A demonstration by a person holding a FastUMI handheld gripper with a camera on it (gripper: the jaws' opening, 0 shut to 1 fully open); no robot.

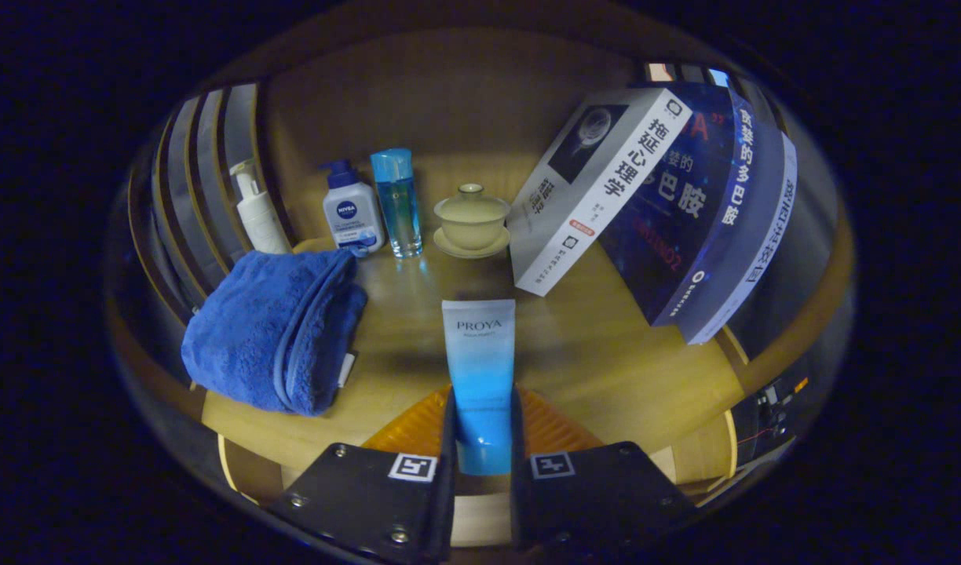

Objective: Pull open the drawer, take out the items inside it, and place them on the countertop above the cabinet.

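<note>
A wooden countertop (606, 353) ran back to a wooden wall, with slatted panels on the left. The gripper (480, 428) was closed on 1 blue tube (479, 369), both fingers pressed to its sides, holding it above the counter. Beyond it stood 3 bottles: 1 white pump bottle (258, 212), 1 white-and-blue bottle (351, 212) and 1 clear blue bottle (396, 202). Beside them sat 1 lidded cup (472, 220) on a saucer, 1 folded blue towel (272, 329) and 3 leaning books (661, 212).

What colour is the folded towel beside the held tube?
Deep blue towel, clearest in the gripper view; the gripper clamps the tube.
</note>
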